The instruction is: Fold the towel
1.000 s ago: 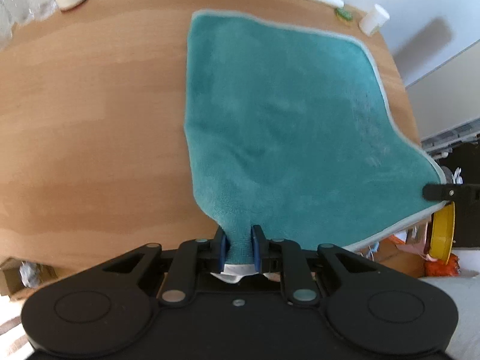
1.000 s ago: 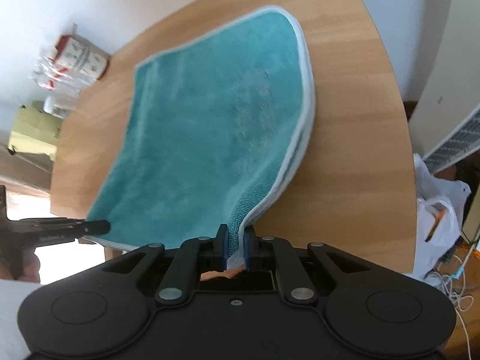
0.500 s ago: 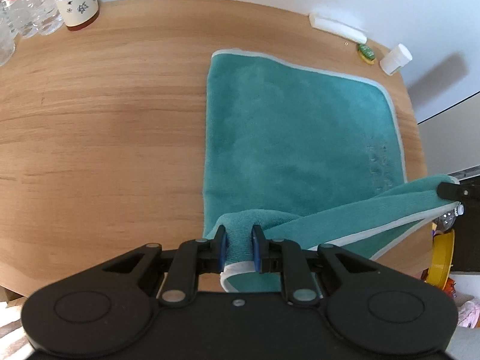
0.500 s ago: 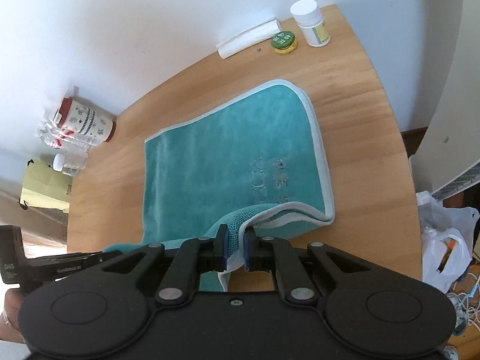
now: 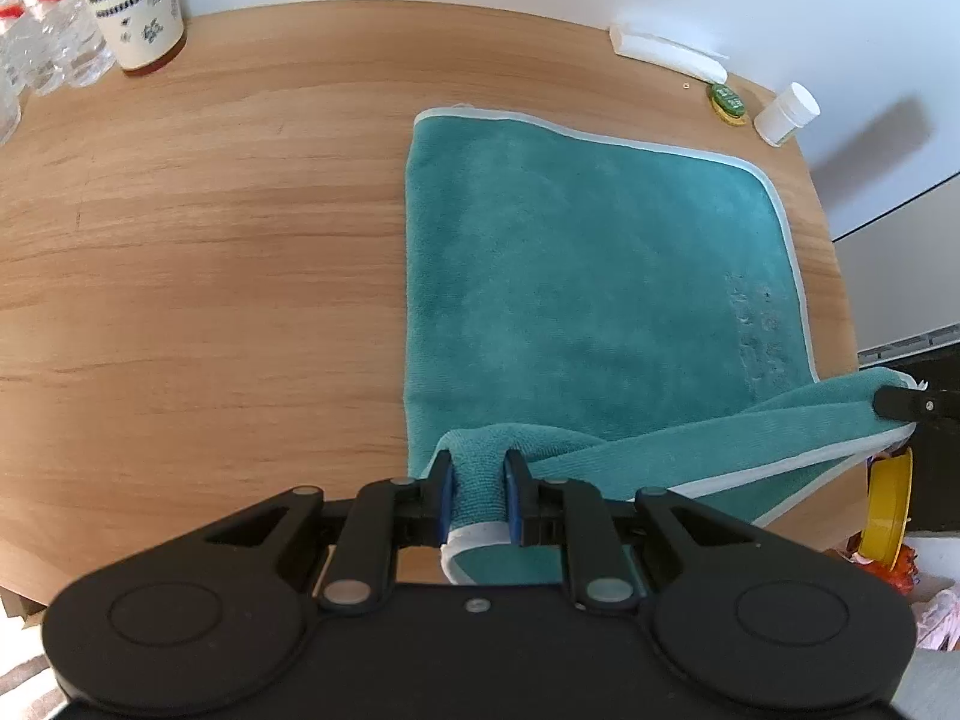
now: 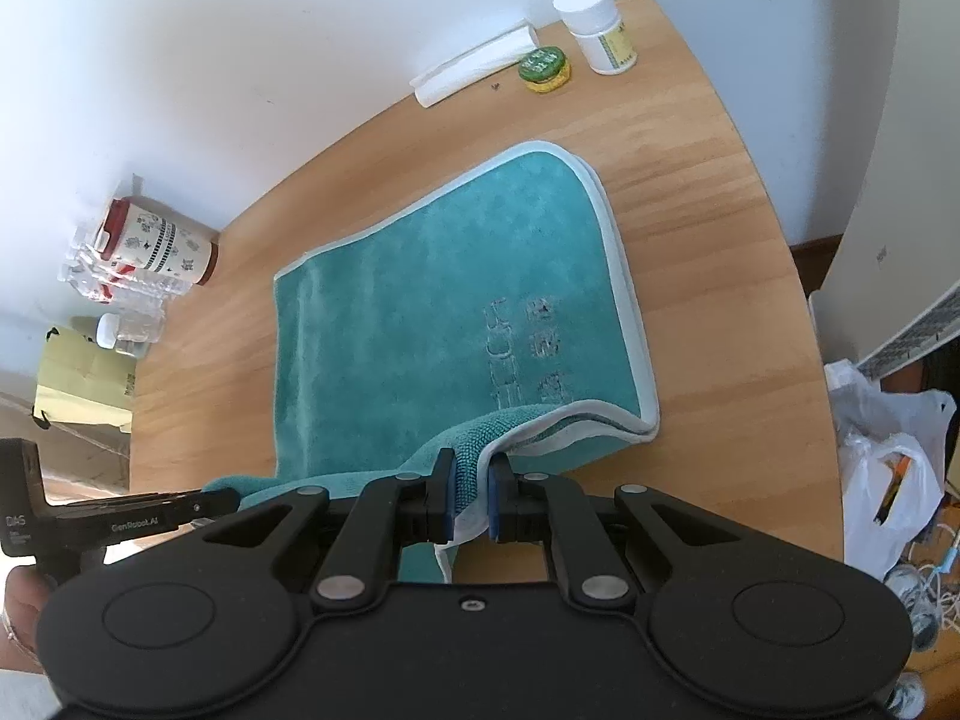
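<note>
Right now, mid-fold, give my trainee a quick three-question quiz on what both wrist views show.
1. True or false: the left tool is open and clear of the teal towel.
2. Which item lies between the folded white paper and the white pill bottle? A) patterned cup B) green round tin C) plastic bag
3. Fill in: the right tool pinches the towel's near ____ corner.

Key:
1. False; it is shut on the towel's near left corner.
2. B, the green round tin.
3. Right.
</note>
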Motion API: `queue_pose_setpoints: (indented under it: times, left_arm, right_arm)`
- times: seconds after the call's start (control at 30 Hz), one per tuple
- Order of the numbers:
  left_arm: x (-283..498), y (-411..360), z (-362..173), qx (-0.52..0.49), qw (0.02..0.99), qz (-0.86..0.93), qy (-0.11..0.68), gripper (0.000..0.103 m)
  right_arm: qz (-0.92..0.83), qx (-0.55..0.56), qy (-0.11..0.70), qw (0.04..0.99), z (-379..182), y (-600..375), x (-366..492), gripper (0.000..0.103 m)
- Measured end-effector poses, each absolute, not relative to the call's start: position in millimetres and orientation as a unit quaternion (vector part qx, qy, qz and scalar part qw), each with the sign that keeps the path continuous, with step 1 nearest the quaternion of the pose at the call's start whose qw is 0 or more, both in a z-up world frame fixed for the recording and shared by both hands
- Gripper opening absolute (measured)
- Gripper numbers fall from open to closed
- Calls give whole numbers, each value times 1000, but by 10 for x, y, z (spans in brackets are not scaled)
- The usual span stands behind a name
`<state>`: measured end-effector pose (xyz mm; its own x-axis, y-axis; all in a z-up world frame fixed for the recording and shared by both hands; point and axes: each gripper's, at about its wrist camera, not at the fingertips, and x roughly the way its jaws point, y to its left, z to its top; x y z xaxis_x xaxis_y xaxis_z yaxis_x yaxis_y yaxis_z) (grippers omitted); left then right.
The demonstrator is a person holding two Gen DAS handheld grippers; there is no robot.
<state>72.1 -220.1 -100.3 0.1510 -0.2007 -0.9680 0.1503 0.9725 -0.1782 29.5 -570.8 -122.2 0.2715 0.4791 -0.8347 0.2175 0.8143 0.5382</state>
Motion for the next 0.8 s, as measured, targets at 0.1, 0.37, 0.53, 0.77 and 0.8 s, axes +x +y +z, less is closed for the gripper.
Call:
queue_pose_setpoints:
  times: [0.1,0.37,0.53,0.77,0.8]
  left_arm:
    - [805,-2187,-998,-21,762,-114,637,16]
    - [1293,-2165,-1057,-12,783,-102,613,16]
    - [1606,-2175,-1114,-21,789,-91,607,16]
    - [1933,-2256,-1216,-16,789,-89,608,17]
    - [1979,-2264,-1241,-18,787,-87,610,17]
  right_arm:
    - [87,301,594,741,-1206,-5720,289,11]
    - [85,317,577,748,-1139,-5699,577,11]
    - [71,334,565,751,-1202,-5722,829,11]
    - [50,358,544,757,-1295,-5775,1170,11]
    - [50,358,544,757,-1305,-5780,1181,11]
